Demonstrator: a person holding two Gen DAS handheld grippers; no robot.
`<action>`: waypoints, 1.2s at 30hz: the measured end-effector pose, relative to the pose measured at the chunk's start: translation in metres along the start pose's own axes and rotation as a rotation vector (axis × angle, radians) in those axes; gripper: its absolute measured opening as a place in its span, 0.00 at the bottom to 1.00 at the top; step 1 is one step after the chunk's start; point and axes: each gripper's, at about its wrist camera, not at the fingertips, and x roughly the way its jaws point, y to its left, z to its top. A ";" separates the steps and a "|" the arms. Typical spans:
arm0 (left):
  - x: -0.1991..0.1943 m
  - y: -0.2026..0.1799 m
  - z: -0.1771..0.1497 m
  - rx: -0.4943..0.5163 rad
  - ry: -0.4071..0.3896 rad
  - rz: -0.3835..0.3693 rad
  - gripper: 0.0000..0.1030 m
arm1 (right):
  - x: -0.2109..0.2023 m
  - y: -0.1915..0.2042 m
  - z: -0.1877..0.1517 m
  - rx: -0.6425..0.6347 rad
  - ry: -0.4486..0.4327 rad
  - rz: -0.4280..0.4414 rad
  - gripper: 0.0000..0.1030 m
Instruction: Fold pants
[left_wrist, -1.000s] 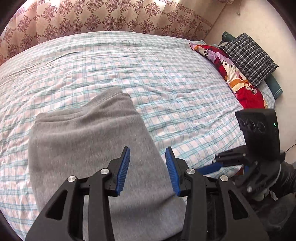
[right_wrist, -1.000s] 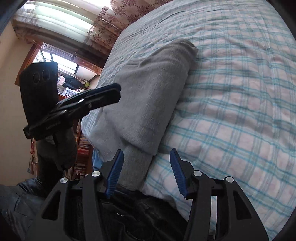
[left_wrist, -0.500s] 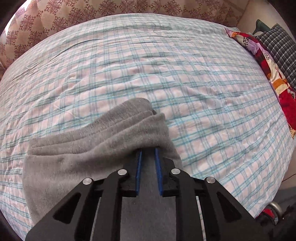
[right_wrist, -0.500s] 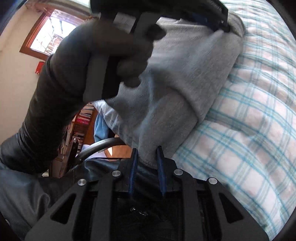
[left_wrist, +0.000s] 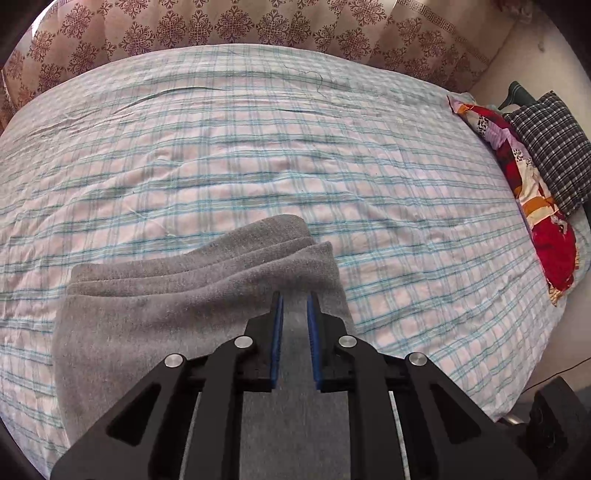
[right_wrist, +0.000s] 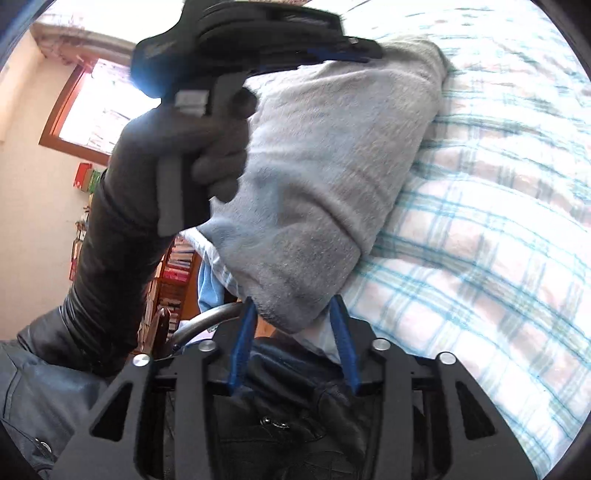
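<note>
Most of both views is taken up by a bed covered with a plaid sheet of pale pink, white and teal. Behind it a patterned brown and beige curtain is seen along the far edge. At the right end of the bed a red floral cushion is laid, with a dark checked pillow just beside it against the wall.

On the near part of the bed the grey pants are found, folded into several stacked layers whose edges are shown as parallel ridges. Their near portion is lifted off the sheet, as is seen in the right wrist view, where the fabric hangs in a thick bundle above the plaid.

The left gripper is narrowed to a small gap, with the top layer of the pants clamped between its blue pads. In the right wrist view the same gripper is seen at the far upper corner of the bundle, held in a black-gloved left hand.

The right gripper is spread moderately wide; the lower corner of the pants is seated between its blue pads. Whether the cloth is actually pinched there cannot be told.
</note>
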 end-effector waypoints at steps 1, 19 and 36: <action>-0.010 -0.002 -0.005 0.011 -0.006 -0.009 0.16 | 0.001 -0.001 0.000 0.004 0.005 0.007 0.44; -0.081 -0.001 -0.173 -0.156 0.116 -0.234 0.48 | -0.006 0.017 -0.016 -0.074 0.034 -0.029 0.44; -0.061 -0.039 -0.177 -0.188 0.154 -0.176 0.62 | -0.057 -0.030 0.015 0.066 -0.260 -0.208 0.48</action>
